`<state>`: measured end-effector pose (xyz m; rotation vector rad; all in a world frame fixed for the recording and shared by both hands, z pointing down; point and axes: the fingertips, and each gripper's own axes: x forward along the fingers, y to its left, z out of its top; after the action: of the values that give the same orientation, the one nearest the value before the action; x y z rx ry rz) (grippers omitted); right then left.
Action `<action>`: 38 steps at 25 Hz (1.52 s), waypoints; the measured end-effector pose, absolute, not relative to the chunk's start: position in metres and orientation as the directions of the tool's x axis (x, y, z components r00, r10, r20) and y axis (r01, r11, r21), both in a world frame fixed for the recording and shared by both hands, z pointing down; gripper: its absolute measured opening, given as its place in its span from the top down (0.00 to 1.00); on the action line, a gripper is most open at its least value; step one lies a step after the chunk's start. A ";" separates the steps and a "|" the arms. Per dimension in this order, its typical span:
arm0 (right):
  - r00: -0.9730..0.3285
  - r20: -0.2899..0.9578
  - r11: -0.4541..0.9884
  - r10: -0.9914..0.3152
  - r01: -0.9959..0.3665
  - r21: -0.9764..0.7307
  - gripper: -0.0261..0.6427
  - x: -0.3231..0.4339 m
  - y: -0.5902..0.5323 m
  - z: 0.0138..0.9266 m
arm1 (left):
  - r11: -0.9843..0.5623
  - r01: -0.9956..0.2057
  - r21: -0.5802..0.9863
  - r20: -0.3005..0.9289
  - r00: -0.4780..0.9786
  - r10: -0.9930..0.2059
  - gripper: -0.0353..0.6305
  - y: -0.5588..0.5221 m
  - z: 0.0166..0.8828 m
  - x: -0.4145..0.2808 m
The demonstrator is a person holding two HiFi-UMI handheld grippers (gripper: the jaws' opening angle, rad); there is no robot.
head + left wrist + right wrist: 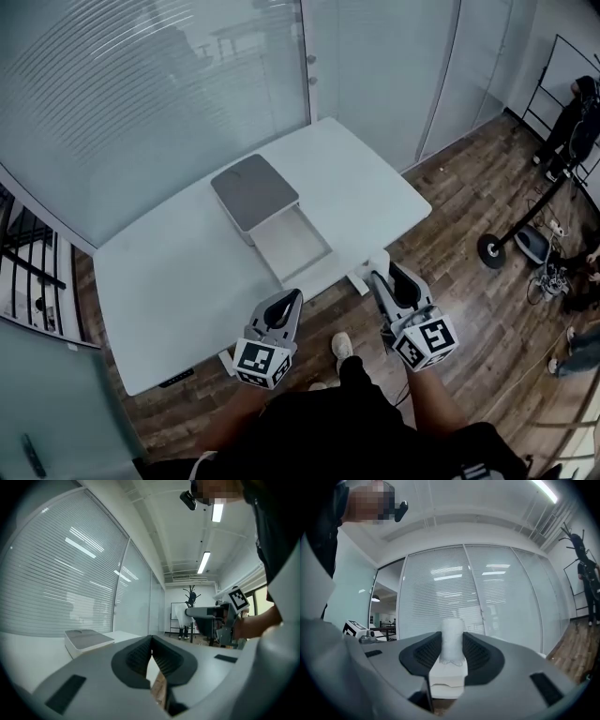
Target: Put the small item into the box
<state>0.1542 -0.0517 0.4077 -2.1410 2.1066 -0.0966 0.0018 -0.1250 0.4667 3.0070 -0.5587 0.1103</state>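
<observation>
Right, from the head view the right gripper (pixel 380 272) is hovering off the near edge of the table (pixel 169 281), clamping the small item (pixel 379 261), which is poking forward out of its tips. The box (pixel 255 187) is lying ahead and to that gripper's left, its open tray (pixel 295 246) reaching from the grey lid toward the person. The left gripper (pixel 292 298) is sitting nearer the tray, but it's the right one that's carrying. Switching to the left gripper view, those jaws are meeting at the tips with nothing between them, and the box is showing low at the left. Over to the right gripper view: the item is standing lengthwise between the ribbed pads, firmly pinched, though the box isn't showing here at all.
</observation>
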 end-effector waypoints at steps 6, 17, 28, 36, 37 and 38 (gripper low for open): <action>-0.112 -0.057 0.118 -0.992 -0.986 -0.115 0.74 0.163 -0.121 0.412 | -0.885 -0.462 0.054 0.099 0.885 -0.455 0.93 -0.171 0.470 0.009; -0.312 -0.049 0.316 -0.949 -0.940 -0.130 0.74 0.185 -0.222 0.417 | -0.779 -0.627 0.013 0.131 0.773 -0.620 0.93 -0.235 0.465 0.014; -0.521 -0.021 0.522 -0.853 -0.852 -0.039 0.74 0.168 -0.287 0.424 | -0.681 -0.732 -0.011 0.110 0.676 -0.728 0.93 -0.270 0.471 0.027; -0.627 0.076 0.632 -0.775 -0.772 0.072 0.74 0.125 -0.309 0.433 | -0.611 -0.792 0.013 0.121 0.608 -0.785 0.93 -0.290 0.480 0.001; -0.649 0.078 0.653 -0.757 -0.753 0.081 0.74 0.118 -0.311 0.434 | -0.605 -0.796 0.015 0.121 0.602 -0.790 0.93 -0.294 0.481 -0.003; -0.668 0.078 0.673 -0.740 -0.735 0.086 0.74 0.112 -0.314 0.436 | -0.599 -0.801 0.013 0.121 0.596 -0.794 0.93 -0.298 0.481 -0.006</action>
<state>0.1117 -0.3142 0.4361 -1.3133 2.9697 0.0759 -0.0061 -0.2981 0.4813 2.7469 -1.3739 0.1576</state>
